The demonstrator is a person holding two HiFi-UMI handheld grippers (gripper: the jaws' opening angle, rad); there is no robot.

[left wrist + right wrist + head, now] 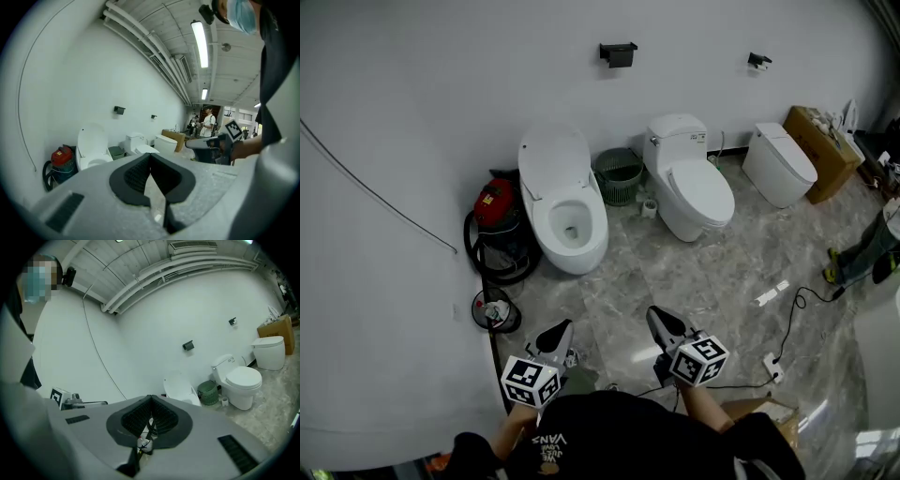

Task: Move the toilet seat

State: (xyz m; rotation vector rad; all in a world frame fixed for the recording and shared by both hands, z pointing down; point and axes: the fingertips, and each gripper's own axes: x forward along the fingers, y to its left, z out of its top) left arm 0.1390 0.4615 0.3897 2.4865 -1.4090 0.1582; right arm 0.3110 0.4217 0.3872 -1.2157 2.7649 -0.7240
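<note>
Head view: the open toilet [574,246] stands well ahead, its toilet seat [553,159] tipped up against the wall. The left gripper [561,330] and right gripper [656,319] are held near the body, jaws pressed together on nothing (probably just carried while approaching).

Toilets: three. One open toilet [569,225], one closed toilet [698,192], one low closed toilet [780,167]. Black wall fittings: two, left fitting [619,53] and right fitting [759,61]. Green basket [619,175]: one. Red vacuum [495,203]: one. Cardboard box [818,150]: one.
</note>
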